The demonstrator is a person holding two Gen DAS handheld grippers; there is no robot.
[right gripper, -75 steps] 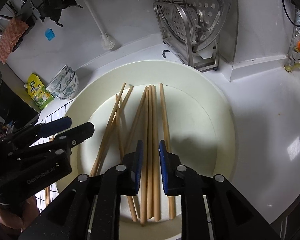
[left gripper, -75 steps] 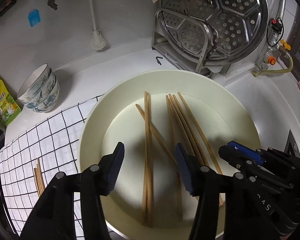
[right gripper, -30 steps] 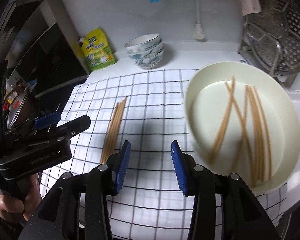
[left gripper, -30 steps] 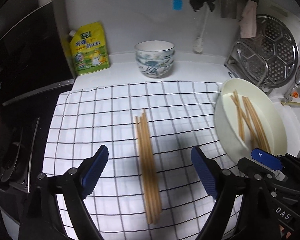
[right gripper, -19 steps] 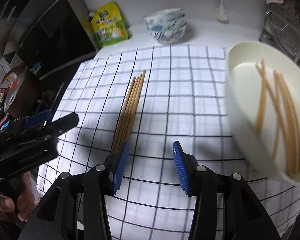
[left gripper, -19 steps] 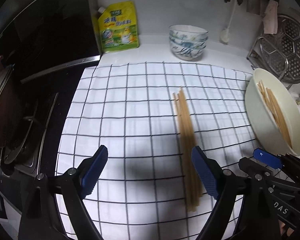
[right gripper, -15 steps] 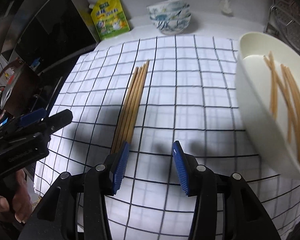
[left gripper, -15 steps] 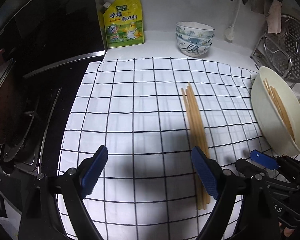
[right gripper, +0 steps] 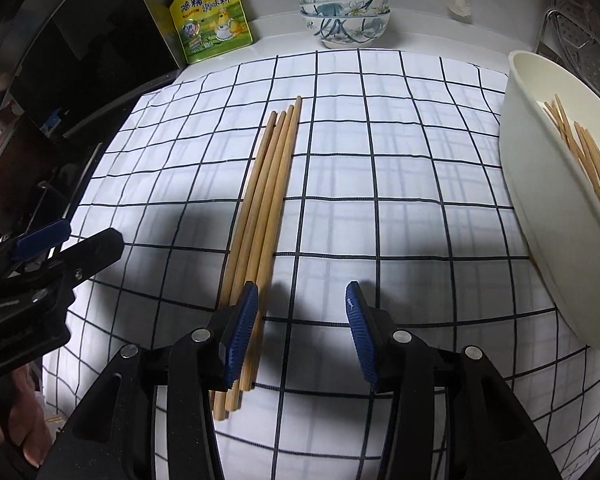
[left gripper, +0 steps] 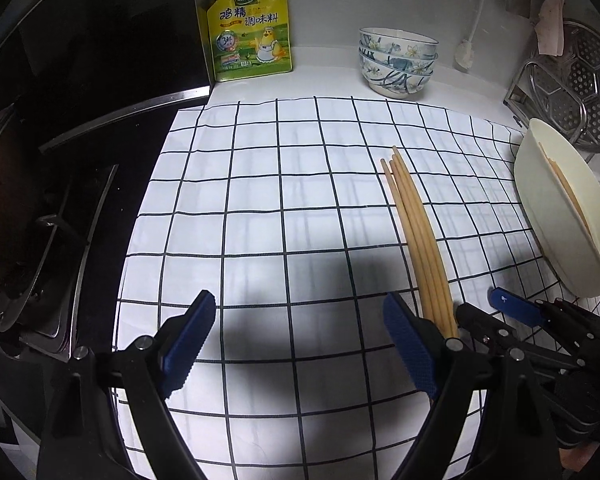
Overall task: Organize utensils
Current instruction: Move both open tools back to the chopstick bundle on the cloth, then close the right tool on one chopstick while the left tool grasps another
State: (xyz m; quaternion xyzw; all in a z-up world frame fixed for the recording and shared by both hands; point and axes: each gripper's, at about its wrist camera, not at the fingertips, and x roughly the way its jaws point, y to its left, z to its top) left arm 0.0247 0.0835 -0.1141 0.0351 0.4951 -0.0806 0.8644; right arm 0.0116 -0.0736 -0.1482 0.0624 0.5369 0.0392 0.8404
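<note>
Wide-open left tongs (left gripper: 300, 344) hover over checked cloth (left gripper: 260, 200) beside chopsticks (left gripper: 418, 236).

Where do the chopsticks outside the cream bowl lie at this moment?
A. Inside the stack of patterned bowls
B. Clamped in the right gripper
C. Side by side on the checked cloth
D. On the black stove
C: the chopsticks lie together flat on the checked cloth, and the right gripper is open with nothing between its pads.

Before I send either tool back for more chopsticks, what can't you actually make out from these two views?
- Wooden chopsticks left in the cream bowl: right wrist view, the bowl's near wall and frame edge hide their lower ends, so no count.
- Near ends of the chopstick bundle on the checked cloth: left wrist view, hidden behind the left tool.
- Same bundle: right wrist view, partly covered by a finger of the right tool.
</note>
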